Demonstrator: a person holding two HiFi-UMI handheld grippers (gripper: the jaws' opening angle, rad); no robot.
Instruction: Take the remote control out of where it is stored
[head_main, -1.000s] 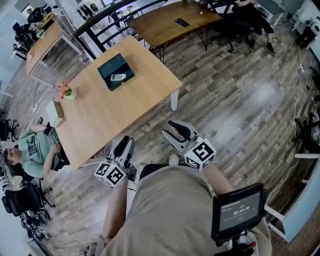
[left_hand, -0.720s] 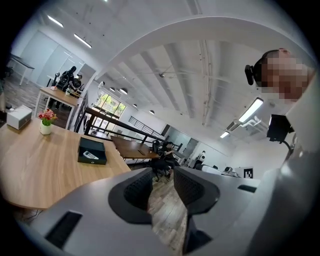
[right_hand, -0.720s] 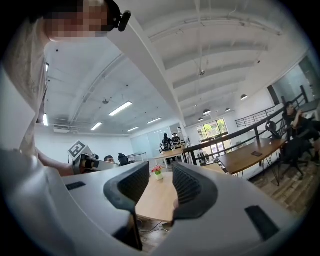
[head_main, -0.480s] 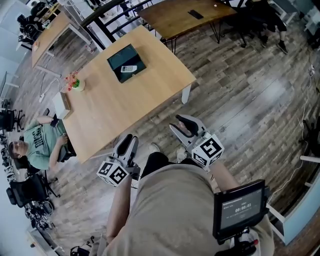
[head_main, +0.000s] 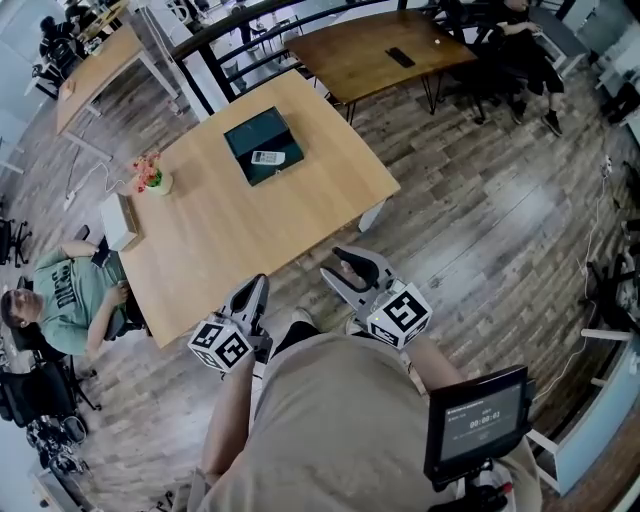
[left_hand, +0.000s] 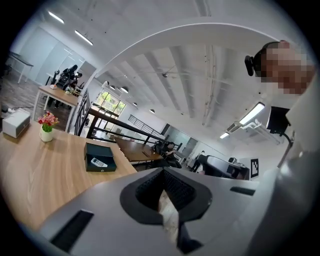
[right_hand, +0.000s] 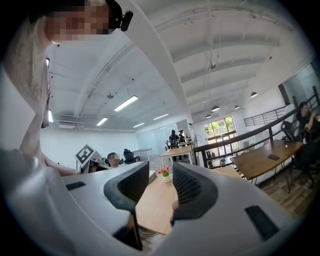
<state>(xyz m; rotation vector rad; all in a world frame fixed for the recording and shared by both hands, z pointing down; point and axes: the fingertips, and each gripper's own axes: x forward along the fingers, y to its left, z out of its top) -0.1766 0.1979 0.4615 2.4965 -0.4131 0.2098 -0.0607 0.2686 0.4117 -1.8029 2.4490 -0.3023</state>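
The left gripper (head_main: 256, 285) is clenched with nothing in it: its black jaws have just been closing and, in the left gripper view, the left gripper (left_hand: 161, 172) shows its ribbed pads meeting at the tips over bare air. The right gripper (head_main: 332, 262) is released, and in the right gripper view its two pads stand apart (right_hand: 160, 172) with only the far room in the gap. Both are held in front of the person's body at the six o'clock side of the light wooden rectangular desk (head_main: 230, 230), just off its near edge and over the grey-brown plank floor (head_main: 480, 220). The small white remote control (head_main: 267, 157) lies inside the shallow dark green open box (head_main: 245, 140), which sits on the desk at about eleven o'clock from the grippers and well apart from both. The left gripper view shows the same box (left_hand: 100, 150) with the remote (left_hand: 98, 162) lying flat in it, out at its ten o'clock. At nine o'clock from the box stands a small pot of pink flowers (head_main: 152, 178), and at seven o'clock from the pot lies a white oblong box (head_main: 120, 220). A seated person in a green shirt (head_main: 65, 295) is at the desk's eight o'clock corner. A dark brown wooden table (head_main: 380, 50) stands beyond, at one o'clock (something small and black lies on it, too small to tell).
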